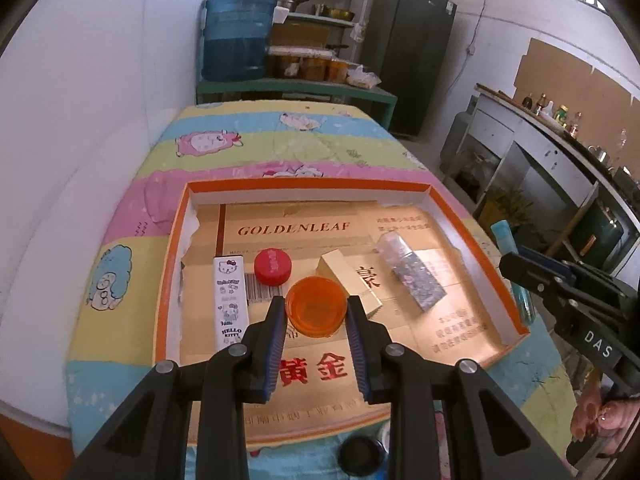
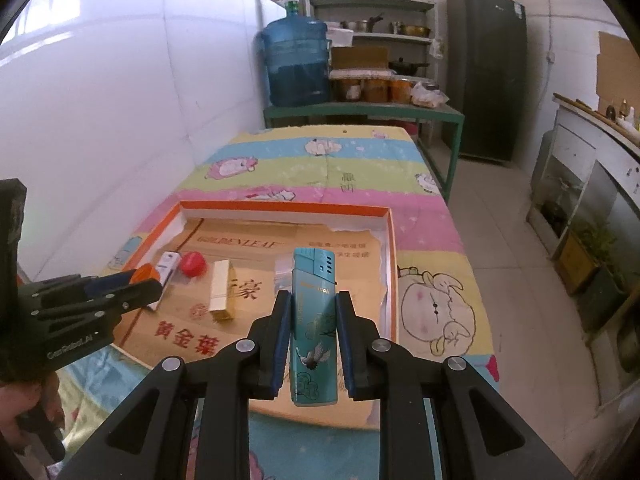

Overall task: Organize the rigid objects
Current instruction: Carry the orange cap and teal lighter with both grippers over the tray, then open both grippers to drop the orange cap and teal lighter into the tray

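My left gripper (image 1: 316,309) is shut on a round orange translucent cup (image 1: 316,300), held over the near part of an orange-rimmed tray (image 1: 308,185) lined with gold cardboard. My right gripper (image 2: 314,298) is shut on an upright teal lighter (image 2: 314,328) with a crane print, above the tray's (image 2: 280,206) near right. In the tray lie a white Hello Kitty box (image 1: 229,300), a red cap (image 1: 273,266), a gold box (image 1: 352,284) and a clear glittery packet (image 1: 412,270). The right wrist view shows the left gripper (image 2: 150,280) with the cup (image 2: 145,271) at the left.
The tray rests on a table under a striped cartoon cloth (image 1: 248,140). A black round lid (image 1: 360,456) lies at the near edge. Behind stand a blue water jug (image 1: 236,36), a green bench with jars and a dark fridge (image 1: 408,52). A counter (image 1: 560,148) runs along the right.
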A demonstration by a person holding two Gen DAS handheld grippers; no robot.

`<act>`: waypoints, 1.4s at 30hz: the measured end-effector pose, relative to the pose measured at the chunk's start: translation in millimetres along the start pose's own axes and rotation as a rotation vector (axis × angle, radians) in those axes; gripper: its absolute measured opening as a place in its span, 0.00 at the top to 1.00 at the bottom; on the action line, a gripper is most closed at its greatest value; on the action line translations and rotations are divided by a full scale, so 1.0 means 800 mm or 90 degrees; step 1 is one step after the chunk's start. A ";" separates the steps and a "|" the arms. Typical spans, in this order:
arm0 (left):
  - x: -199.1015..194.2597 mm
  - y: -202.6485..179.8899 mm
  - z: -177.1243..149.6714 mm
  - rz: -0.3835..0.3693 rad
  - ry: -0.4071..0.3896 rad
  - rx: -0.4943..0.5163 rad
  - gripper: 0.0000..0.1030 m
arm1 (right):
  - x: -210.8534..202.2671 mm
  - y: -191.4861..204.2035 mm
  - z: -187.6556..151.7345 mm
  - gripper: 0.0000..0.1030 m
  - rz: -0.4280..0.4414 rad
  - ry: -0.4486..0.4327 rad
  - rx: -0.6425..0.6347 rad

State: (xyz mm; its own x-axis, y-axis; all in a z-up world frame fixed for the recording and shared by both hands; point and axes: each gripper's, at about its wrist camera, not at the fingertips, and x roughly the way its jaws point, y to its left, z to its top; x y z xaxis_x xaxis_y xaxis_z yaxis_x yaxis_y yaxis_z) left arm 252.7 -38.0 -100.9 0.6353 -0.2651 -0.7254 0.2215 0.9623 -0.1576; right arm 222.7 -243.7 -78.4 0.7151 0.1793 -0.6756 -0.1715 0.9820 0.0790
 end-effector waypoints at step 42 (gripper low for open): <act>0.057 0.009 -0.011 0.016 0.045 0.019 0.51 | 0.114 -0.008 -0.010 0.78 -0.027 0.107 -0.035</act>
State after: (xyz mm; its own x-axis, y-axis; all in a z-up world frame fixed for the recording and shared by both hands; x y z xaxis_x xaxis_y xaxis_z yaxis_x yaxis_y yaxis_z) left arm 277.0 -42.3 -140.9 0.5873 -0.2342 -0.7747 0.2285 0.9663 -0.1189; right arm 283.4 -233.8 -146.7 0.6006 0.1205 -0.7904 -0.1831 0.9830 0.0107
